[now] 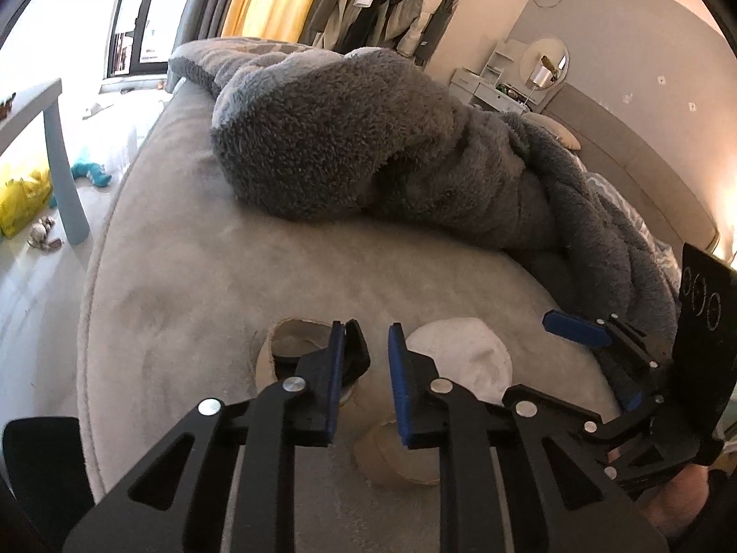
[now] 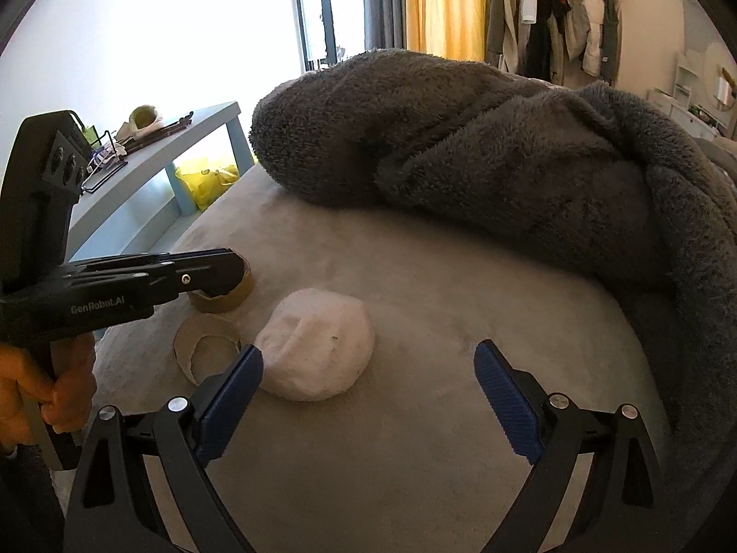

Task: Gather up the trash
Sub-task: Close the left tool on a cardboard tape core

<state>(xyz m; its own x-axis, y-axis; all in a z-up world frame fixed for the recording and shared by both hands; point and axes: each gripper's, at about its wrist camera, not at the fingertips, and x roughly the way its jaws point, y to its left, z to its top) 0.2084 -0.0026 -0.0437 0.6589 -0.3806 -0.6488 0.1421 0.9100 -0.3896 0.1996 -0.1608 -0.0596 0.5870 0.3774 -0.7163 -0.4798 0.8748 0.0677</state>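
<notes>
Three bits of trash lie on the grey bed (image 2: 437,276): a brown cardboard ring (image 2: 225,297), a torn cardboard ring (image 2: 202,345) and a white round pad (image 2: 318,345). In the left wrist view the first ring (image 1: 288,352) sits at my left gripper's (image 1: 366,336) left finger, the torn ring (image 1: 396,458) lies under the jaws, and the pad (image 1: 465,355) is just right. The jaws stand narrowly apart with nothing clamped. My right gripper (image 2: 368,364) is wide open and empty, its left finger by the pad. It also shows in the left wrist view (image 1: 594,359).
A bunched dark grey fleece blanket (image 2: 483,147) covers the far and right side of the bed. A light blue table (image 2: 152,170) stands left of the bed, with a yellow bag (image 2: 207,179) under it. Clothes (image 2: 552,14) hang at the back.
</notes>
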